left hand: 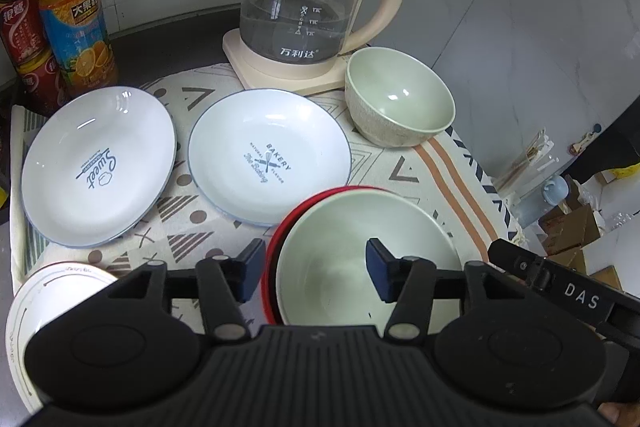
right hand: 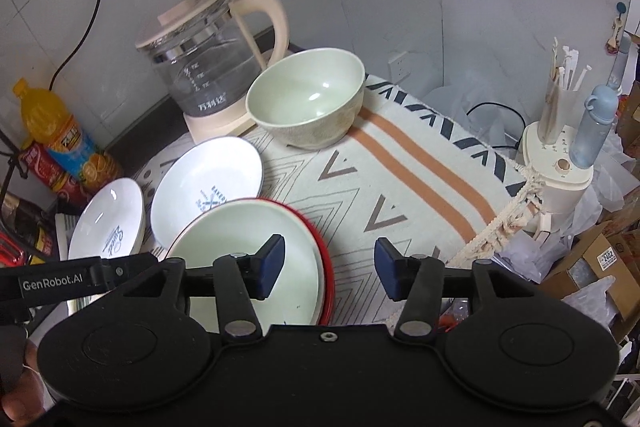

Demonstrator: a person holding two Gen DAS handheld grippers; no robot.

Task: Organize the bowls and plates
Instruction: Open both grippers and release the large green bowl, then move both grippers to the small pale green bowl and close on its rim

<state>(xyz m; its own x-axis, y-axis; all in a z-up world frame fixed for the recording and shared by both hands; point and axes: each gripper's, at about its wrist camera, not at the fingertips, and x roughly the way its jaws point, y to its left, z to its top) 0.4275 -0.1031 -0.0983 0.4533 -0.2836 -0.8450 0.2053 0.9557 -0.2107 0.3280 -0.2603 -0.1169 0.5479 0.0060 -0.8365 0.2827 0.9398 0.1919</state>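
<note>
Behind left hand-held gripper, half-hidden cream plate

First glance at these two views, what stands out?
Nearest, a pale green bowl nests inside a red bowl, with the open left gripper straddling their left rim. Behind lie two white printed plates, then a glass kettle.

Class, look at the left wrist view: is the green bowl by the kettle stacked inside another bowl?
No, the green bowl sits alone on the cloth beside the kettle.
</note>
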